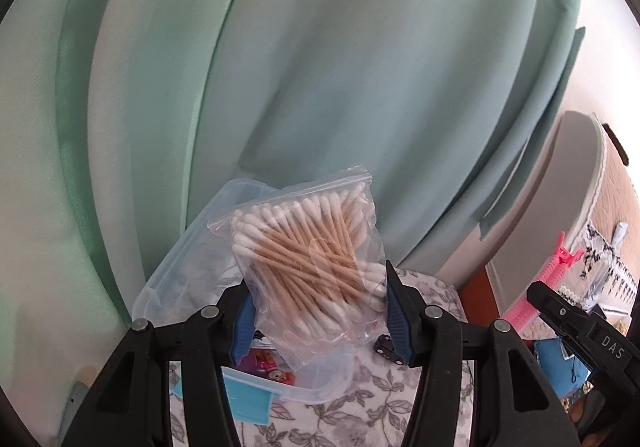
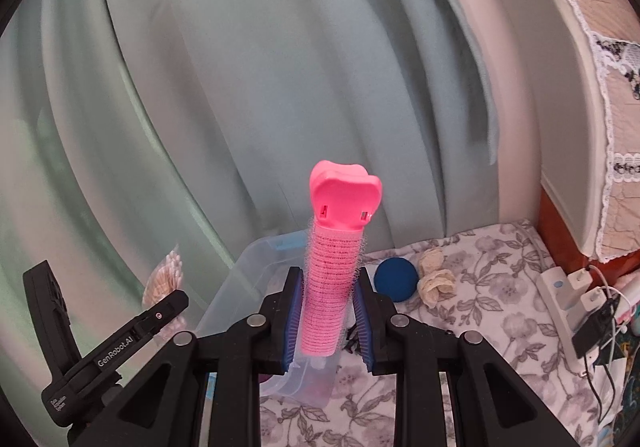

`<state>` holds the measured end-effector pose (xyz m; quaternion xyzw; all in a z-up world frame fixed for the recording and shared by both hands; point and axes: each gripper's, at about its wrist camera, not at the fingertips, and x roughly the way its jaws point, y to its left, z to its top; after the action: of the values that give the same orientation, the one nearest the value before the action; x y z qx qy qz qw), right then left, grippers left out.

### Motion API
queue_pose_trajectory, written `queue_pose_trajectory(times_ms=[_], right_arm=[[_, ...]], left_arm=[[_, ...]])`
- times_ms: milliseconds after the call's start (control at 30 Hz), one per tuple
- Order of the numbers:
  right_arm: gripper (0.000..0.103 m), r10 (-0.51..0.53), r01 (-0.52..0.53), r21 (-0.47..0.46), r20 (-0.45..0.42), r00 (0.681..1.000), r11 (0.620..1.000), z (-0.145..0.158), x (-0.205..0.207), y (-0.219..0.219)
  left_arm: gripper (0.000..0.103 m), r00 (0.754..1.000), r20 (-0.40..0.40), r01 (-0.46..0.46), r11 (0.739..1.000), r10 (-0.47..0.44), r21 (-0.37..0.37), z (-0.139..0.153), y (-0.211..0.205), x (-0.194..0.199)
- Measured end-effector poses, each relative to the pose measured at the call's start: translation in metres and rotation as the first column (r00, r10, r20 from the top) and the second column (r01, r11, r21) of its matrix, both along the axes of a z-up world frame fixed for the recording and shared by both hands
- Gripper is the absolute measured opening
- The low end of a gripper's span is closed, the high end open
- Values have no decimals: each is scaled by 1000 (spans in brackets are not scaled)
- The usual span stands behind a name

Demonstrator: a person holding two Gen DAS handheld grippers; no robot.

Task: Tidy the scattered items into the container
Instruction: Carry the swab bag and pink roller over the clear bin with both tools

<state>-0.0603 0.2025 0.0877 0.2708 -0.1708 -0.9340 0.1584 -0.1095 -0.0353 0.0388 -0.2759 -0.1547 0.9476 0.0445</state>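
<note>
My left gripper (image 1: 320, 299) is shut on a clear zip bag of wooden cotton swabs (image 1: 308, 251), held upright above a clear plastic container (image 1: 180, 267) on the floral cloth. In the right wrist view my right gripper (image 2: 330, 297) is shut on a pink hair roller clip (image 2: 332, 267), which stands upright between the blue pads just over the clear plastic container (image 2: 256, 267). The pink hair roller clip (image 1: 536, 291) also shows at the right of the left wrist view. The swab bag (image 2: 166, 279) appears at the left of the right wrist view.
A dark blue round puff (image 2: 396, 279) and two cream fabric flowers (image 2: 436, 279) lie on the floral cloth (image 2: 480, 287). A white power strip with chargers (image 2: 576, 295) sits at the right. A green curtain (image 1: 320, 67) hangs behind. Colourful small items lie inside the container (image 1: 272, 367).
</note>
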Motion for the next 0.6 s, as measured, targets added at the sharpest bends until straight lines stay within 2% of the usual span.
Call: queue_pose_trajectory(times_ms=[400, 600], right_arm=[[27, 140, -143, 48, 65, 988, 989, -25, -28, -69], [27, 191, -198, 61, 102, 976, 978, -40, -41, -98]], left_arm=[[57, 995, 69, -74, 997, 72, 31, -31, -38, -18], [57, 993, 93, -81, 996, 77, 41, -42, -51, -22]])
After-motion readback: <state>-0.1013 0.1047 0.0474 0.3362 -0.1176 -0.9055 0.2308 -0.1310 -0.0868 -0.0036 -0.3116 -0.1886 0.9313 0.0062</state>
